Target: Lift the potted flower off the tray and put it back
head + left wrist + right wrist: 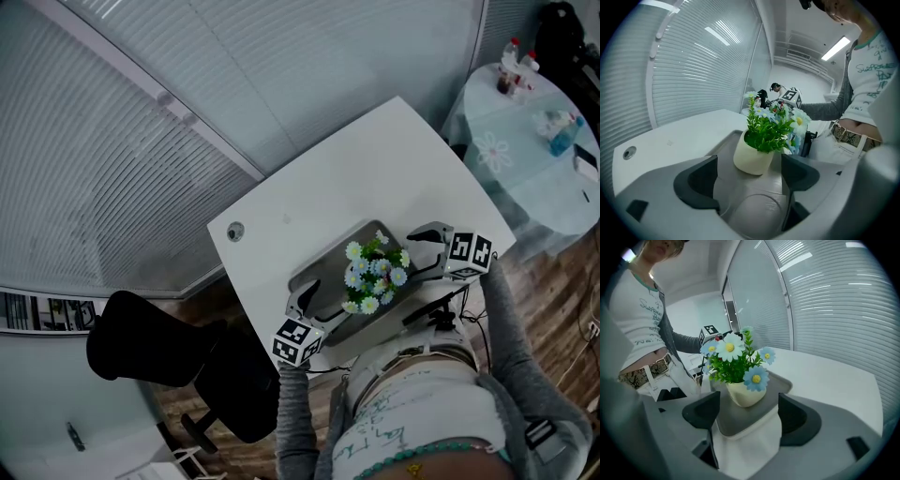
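A cream pot of green leaves with white and blue daisies, the potted flower [375, 275], stands upright on a grey tray [328, 267] on the white table [375, 159]. My left gripper [305, 302] is at the tray's near-left end, open. In the left gripper view the potted flower [757, 152] stands on the tray [726, 145] just past the left gripper [748, 180], untouched. My right gripper [427, 246] is at the tray's right end, also open. The right gripper view shows the potted flower [740, 387] on the tray [740, 420] beyond the right gripper [747, 411].
A black office chair [141, 347] stands left of the table. A round table [534, 150] with bottles is at the upper right. Slatted blinds [112, 159] run behind the table. A cable grommet [234, 231] sits near the table's left corner. The person's body is close to the front edge.
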`<move>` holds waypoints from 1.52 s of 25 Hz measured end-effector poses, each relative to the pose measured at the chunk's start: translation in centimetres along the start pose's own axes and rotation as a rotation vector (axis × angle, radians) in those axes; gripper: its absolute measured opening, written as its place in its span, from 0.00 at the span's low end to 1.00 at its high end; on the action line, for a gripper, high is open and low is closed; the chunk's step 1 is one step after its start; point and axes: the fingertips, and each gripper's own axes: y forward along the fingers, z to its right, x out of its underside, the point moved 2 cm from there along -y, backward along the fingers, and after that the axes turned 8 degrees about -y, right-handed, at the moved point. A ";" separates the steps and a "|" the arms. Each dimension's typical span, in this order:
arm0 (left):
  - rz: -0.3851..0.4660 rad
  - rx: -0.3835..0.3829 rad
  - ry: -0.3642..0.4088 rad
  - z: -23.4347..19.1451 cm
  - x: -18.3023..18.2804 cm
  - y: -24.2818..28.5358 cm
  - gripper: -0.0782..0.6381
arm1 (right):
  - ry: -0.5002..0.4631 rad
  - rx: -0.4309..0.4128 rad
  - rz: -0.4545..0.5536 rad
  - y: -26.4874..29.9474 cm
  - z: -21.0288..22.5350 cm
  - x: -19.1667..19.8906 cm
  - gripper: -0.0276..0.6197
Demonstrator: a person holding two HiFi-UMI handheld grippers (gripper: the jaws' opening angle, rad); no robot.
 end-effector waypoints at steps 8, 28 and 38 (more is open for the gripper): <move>0.110 -0.068 -0.052 -0.2 -1.1 -3.0 0.71 | 0.007 0.076 0.017 -1.7 -0.7 -1.0 0.63; 0.179 -0.081 -0.016 2.1 -2.5 -4.9 0.45 | 0.016 0.124 0.079 -3.5 -2.7 -3.2 0.45; 0.299 -0.195 -0.023 3.4 -3.8 -6.6 0.13 | 0.001 0.271 0.091 -4.5 -4.6 -5.7 0.09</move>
